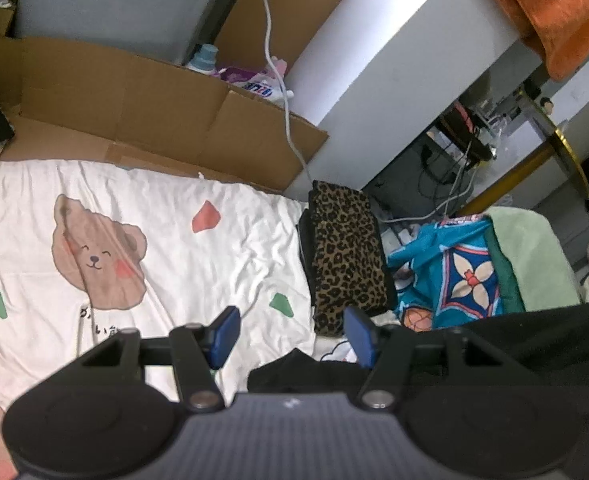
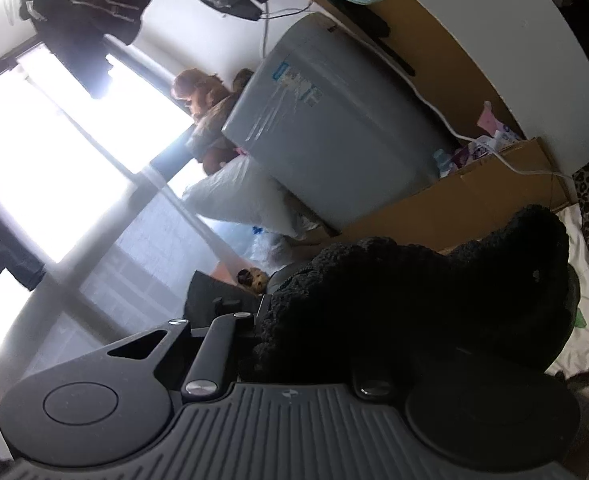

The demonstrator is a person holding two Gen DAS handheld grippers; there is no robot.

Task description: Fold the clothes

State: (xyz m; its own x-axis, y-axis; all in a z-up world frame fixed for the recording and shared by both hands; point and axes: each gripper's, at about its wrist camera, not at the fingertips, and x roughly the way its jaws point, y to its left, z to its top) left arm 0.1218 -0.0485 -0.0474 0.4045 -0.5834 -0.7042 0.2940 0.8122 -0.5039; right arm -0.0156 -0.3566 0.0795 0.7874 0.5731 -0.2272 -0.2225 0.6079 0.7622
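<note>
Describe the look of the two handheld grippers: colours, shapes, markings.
The left gripper has a ribbed dark grey body with a small pale logo, two round black discs at its sides, black linkage arms with silver pivot pins, and blue pads on its fingers. The right gripper shows the same ribbed grey body, logo, black discs and silver pins; its fingertips are hidden. No sleeves or cables are visible.
</note>
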